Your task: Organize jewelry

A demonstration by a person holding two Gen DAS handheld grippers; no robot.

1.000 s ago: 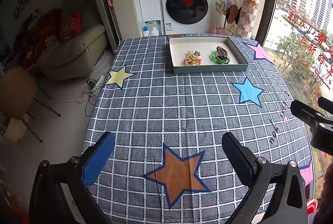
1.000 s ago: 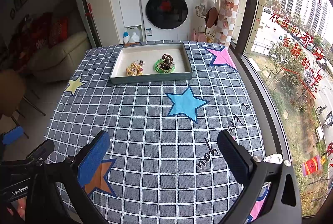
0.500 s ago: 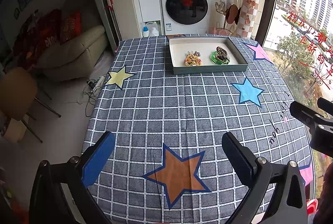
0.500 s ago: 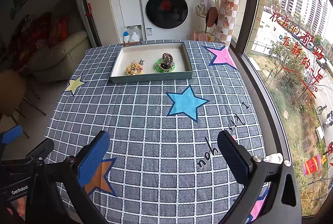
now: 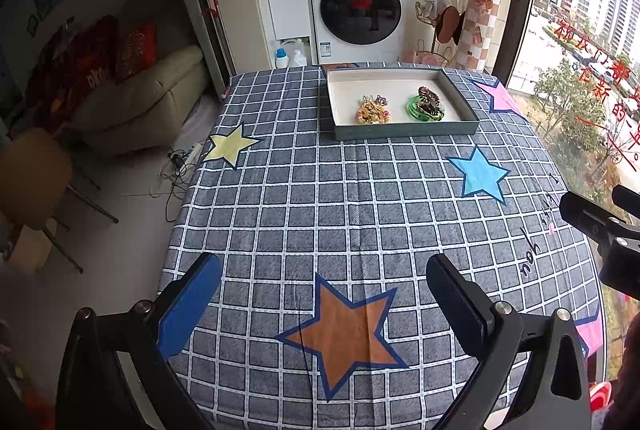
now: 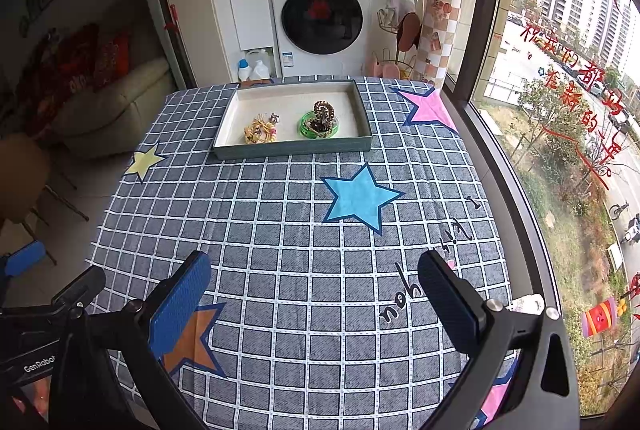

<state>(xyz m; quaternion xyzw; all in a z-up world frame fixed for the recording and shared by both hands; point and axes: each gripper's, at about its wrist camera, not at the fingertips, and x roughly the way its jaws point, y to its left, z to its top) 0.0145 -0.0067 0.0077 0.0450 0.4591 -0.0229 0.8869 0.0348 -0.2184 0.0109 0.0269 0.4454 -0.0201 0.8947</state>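
Note:
A shallow grey tray (image 5: 404, 131) (image 6: 292, 148) with a white floor sits at the far end of the table. Inside it lie a yellow tangle of jewelry (image 5: 372, 112) (image 6: 261, 131) on the left and a green bangle with a brown beaded piece (image 5: 426, 105) (image 6: 320, 120) on the right. My left gripper (image 5: 322, 296) hangs open over the near edge, above an orange star print. My right gripper (image 6: 314, 292) is also open, over the near right part of the cloth. Both are far from the tray and hold nothing.
A grey checked cloth with star prints (image 5: 478, 174) (image 6: 360, 196) covers the table. A washing machine (image 5: 358, 6) stands behind it, a sofa (image 5: 140, 102) and a chair (image 5: 32, 178) to the left, a large window (image 6: 560, 70) along the right side.

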